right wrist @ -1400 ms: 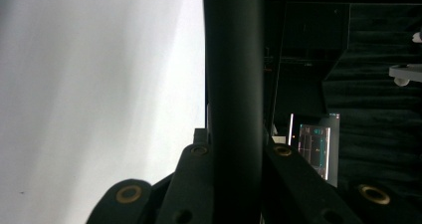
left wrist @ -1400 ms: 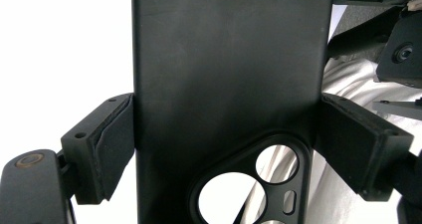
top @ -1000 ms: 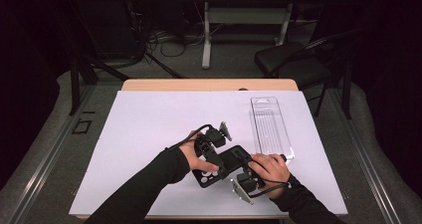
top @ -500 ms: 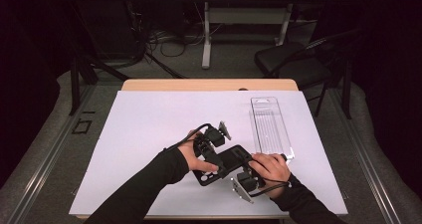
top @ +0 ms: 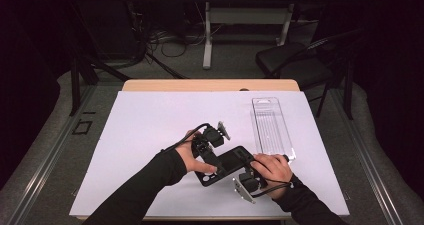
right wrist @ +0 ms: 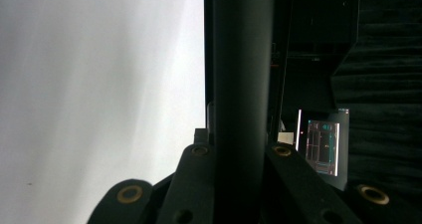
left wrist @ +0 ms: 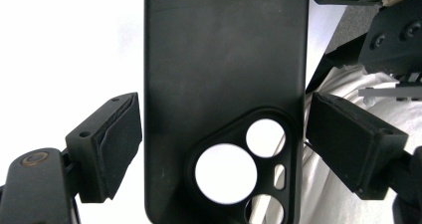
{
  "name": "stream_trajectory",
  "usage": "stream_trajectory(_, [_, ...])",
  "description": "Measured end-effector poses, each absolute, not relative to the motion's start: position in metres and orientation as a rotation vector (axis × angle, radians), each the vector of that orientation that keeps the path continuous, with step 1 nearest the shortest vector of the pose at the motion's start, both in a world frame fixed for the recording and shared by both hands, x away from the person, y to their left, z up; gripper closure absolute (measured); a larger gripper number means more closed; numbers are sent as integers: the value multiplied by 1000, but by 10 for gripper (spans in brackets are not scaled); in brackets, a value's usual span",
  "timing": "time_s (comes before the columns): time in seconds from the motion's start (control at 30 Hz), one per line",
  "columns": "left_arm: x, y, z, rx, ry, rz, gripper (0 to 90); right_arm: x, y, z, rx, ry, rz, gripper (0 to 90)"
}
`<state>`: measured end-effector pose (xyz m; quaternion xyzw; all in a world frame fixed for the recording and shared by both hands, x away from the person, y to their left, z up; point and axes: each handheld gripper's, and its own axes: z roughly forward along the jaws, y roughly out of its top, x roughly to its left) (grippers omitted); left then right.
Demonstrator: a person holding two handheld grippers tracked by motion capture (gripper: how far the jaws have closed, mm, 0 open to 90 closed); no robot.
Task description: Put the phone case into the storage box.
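The white worktop (top: 150, 135) takes up most of the room in front of the person, and nearly everything on it sits toward its near right side. A clear plastic tray (top: 270, 125) lies lengthwise by the right edge, running away from the person and apart from the work in hand.

Just left of the tray's near end, both hands meet over a black phone case (top: 231, 164). From above, its long axis runs on a slant — near-left to far-right — with the left tool (top: 210, 145) at one end and the right tool (top: 252, 177) at the other, so neither hand is clearly nearer; the case bridges them.

The right tool is clamped on the case: in the right gripper view the case (right wrist: 242, 84) stands edge-on, rising straight up from between the jaws, which press against both faces.

The left tool is open. In the left gripper view the case (left wrist: 224, 74) fills the gap between the jaws, camera cutouts nearest the tool, its long axis pointing straight away along the jaws. Each pad stands just off a long edge — a sliver of light shows on either side.

My guess is that the coming move is simply a squeeze across the width, with the case already centred.
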<state>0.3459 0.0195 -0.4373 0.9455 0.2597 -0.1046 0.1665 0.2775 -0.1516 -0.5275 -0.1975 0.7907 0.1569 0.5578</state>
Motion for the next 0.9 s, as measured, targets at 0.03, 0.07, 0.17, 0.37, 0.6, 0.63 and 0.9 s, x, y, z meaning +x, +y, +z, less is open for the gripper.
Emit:
stream_trajectory(0.03, [346, 21, -436, 2689, 737, -294, 150, 277, -152, -528, -463, 1868, 369, 883])
stream_trajectory(0.07, [346, 22, -435, 2686, 735, -294, 150, 277, -152, -528, -463, 1869, 368, 883])
stream_trajectory(0.17, [345, 26, -432, 2680, 737, -270, 150, 277, -154, -528, -461, 1876, 371, 883])
stream_trajectory(0.37, [347, 36, -427, 2656, 746, -235, 153, 278, -157, -527, -452, 1887, 378, 883])
stream_trajectory(0.6, [352, 50, -422, 2617, 771, -174, 164, 277, -159, -525, -440, 1897, 387, 883])
stream_trajectory(0.63, [352, 51, -422, 2607, 775, -166, 166, 277, -160, -525, -437, 1898, 393, 883])
stream_trajectory(0.9, [354, 65, -420, 2566, 797, -128, 173, 275, -163, -520, -418, 1899, 405, 883])
